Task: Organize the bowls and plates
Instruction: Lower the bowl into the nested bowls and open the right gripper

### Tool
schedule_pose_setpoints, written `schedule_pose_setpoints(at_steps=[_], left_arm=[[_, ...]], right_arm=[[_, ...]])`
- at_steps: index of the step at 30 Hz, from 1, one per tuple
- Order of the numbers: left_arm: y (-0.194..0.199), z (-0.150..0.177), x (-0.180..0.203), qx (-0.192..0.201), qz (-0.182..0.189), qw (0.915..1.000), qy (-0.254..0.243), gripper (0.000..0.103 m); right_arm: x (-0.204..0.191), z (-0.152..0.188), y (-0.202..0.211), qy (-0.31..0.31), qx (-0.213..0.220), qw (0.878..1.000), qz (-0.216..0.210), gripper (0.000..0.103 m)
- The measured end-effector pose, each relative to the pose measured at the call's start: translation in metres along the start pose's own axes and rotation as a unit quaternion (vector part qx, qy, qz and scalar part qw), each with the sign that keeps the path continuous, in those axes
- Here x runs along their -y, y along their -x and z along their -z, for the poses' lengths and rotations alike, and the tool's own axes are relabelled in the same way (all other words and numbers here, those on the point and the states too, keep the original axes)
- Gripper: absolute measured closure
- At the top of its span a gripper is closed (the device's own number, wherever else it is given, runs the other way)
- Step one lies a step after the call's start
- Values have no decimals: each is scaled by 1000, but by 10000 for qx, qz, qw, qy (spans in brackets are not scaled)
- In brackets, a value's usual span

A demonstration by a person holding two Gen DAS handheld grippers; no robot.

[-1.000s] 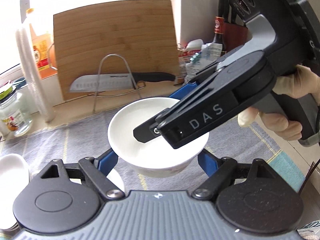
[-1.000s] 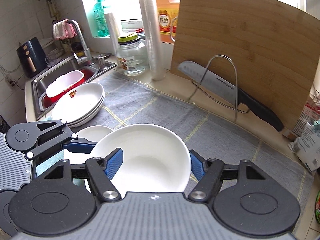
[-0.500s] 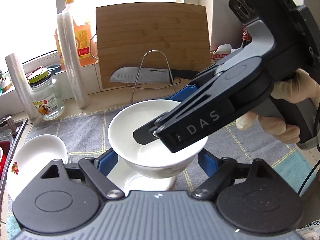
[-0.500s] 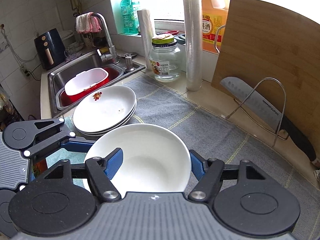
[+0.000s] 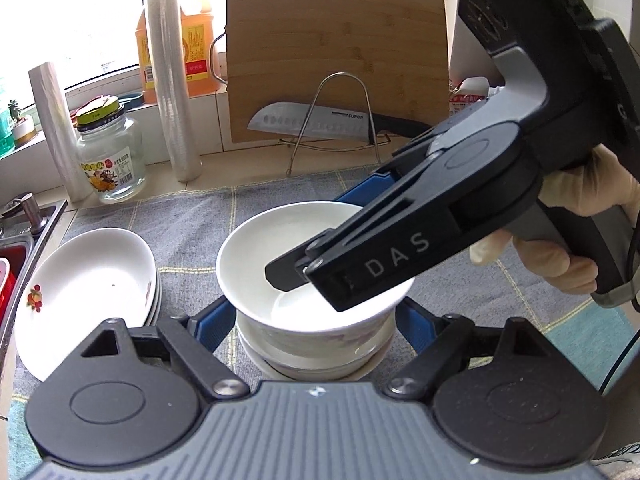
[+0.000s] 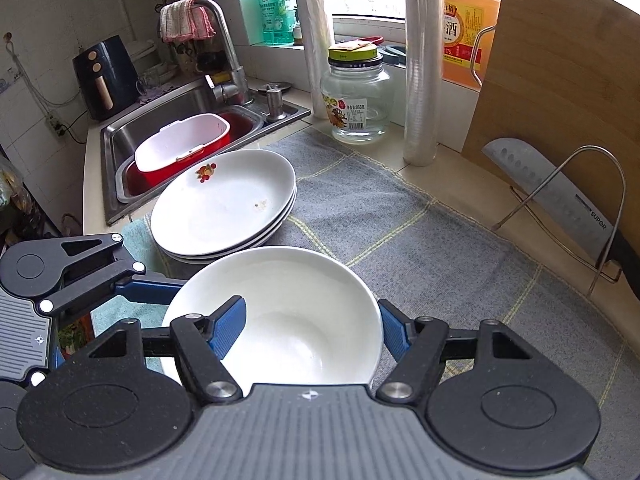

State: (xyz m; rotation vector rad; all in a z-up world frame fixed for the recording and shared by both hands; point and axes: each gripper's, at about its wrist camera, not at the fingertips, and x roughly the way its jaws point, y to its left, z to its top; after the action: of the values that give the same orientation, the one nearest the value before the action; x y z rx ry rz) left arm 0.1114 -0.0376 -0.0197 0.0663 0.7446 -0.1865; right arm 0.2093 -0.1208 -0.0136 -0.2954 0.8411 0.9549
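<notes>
A white bowl sits on top of another bowl on the grey mat. My right gripper is shut on the white bowl, one blue finger inside the rim, one outside. In the left wrist view the right gripper reaches into the bowl from the right. My left gripper is open, its blue fingers either side of the bowls, not pressing them. A stack of white plates lies to the left, also in the left wrist view.
A sink with a red-and-white tub is at the far left. A glass jar, film rolls, an oil bottle, a bamboo board and a knife on a wire rack line the back.
Both grippers and the white bowl have moved left and down. The bowl now rests on the lower bowl beside the plate stack.
</notes>
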Motion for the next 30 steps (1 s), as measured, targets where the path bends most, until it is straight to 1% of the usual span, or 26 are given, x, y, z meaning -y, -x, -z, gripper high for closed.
schedule_pose_setpoints(at_steps=[13, 19, 25, 29, 30], left_arm=[[-12, -1, -7, -162, 159, 9997, 101, 17], [-12, 0, -6, -178, 185, 9996, 74, 17], [-12, 0, -6, -161, 196, 9997, 37, 16], [-13, 1, -6, -177, 183, 9997, 25, 13], [-12, 2, -6, -160, 164, 9997, 8, 12]], right_arm=[[2, 3, -9, -70, -87, 9999, 2, 27], [6, 6, -12, -144, -140, 9998, -6, 27], [7, 8, -12, -160, -93, 9998, -15, 27], [6, 11, -10, -112, -46, 9999, -10, 27], [5, 12, -10, -99, -38, 9999, -20, 25]])
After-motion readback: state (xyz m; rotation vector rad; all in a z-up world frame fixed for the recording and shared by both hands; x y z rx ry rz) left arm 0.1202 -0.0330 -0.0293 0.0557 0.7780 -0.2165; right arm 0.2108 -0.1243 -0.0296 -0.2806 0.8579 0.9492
